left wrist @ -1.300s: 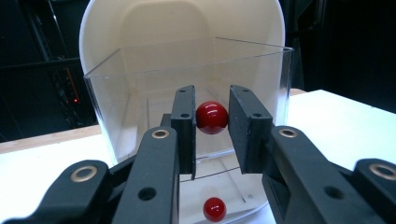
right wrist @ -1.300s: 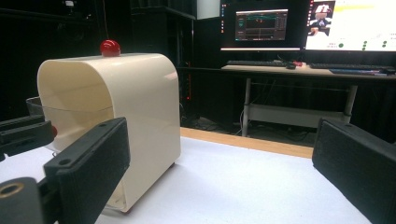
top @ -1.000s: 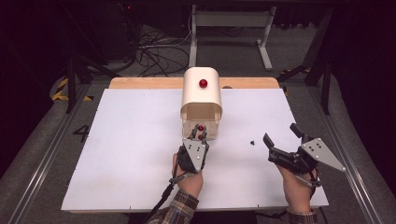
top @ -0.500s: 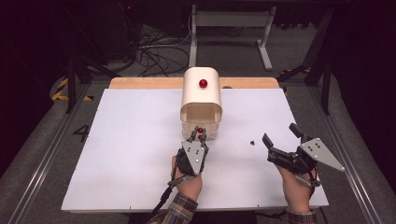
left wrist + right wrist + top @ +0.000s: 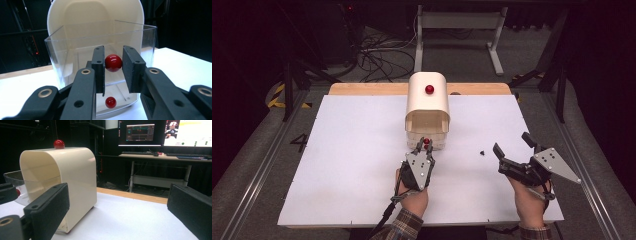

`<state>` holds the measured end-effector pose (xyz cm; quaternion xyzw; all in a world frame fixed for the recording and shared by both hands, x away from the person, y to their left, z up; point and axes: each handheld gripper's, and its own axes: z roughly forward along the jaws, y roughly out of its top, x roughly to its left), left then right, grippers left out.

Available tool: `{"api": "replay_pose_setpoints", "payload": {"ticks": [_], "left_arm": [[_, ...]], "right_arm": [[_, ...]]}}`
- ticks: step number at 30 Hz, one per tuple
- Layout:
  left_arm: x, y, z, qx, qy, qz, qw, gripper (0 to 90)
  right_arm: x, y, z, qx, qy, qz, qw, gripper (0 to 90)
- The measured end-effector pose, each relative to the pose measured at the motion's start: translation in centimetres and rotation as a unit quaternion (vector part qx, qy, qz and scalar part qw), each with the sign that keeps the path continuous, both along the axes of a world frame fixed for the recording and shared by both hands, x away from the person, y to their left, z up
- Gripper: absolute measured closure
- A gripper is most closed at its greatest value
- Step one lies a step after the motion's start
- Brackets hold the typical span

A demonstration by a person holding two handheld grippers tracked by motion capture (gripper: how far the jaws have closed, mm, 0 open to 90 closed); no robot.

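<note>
White tabletop (image 5: pixel 352 165); left claw (image 5: pixel 113 65) clamped on clear drawer's (image 5: pixel 147 45) red knob (image 5: pixel 113 63), drawer lengthwise toward it.

A box (image 5: pixel 427 102) stands at the far middle of the counter (image 5: pixel 352 150), a knob (image 5: pixel 429 89) on top. Its drawer (image 5: pixel 75 50) juts toward the person, a ball (image 5: pixel 110 102) lying inside.

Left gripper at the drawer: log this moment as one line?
left gripper: shut on red knob of clear drawer | right gripper: open, holds nothing | cream box: on white table
</note>
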<state>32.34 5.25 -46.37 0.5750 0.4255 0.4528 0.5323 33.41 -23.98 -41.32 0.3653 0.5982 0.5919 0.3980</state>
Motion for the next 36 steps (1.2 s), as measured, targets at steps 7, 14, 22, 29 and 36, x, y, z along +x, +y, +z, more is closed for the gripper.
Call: {"api": "replay_pose_setpoints", "payload": {"ticks": [7, 14, 22, 29, 36], "left_arm": [[-0.31, 0.13, 0.04, -0.007, 0.003, -0.005, 1.0000, 73.2], [-0.55, 0.17, 0.01, -0.007, 0.003, -0.006, 1.0000, 73.2], [-0.83, 0.19, -0.05, -0.008, 0.002, -0.007, 0.9999, 73.2], [-0.89, 0.21, -0.15, -0.008, 0.002, -0.009, 0.9999, 73.2], [-0.83, 0.34, -0.09, -0.008, 0.001, -0.012, 0.9999, 72.7]], "right_arm": [[0.01, 0.02, -0.01, 0.000, 0.001, 0.000, 1.0000, 4.8], [0.01, 0.06, -0.01, 0.000, 0.001, 0.001, 1.0000, 4.9], [0.01, 0.07, 0.00, 0.000, 0.001, 0.001, 1.0000, 5.0], [0.00, 0.09, 0.00, 0.000, 0.001, 0.000, 1.0000, 5.0], [0.00, 0.13, 0.00, -0.001, 0.002, 0.000, 1.0000, 5.0]]}}
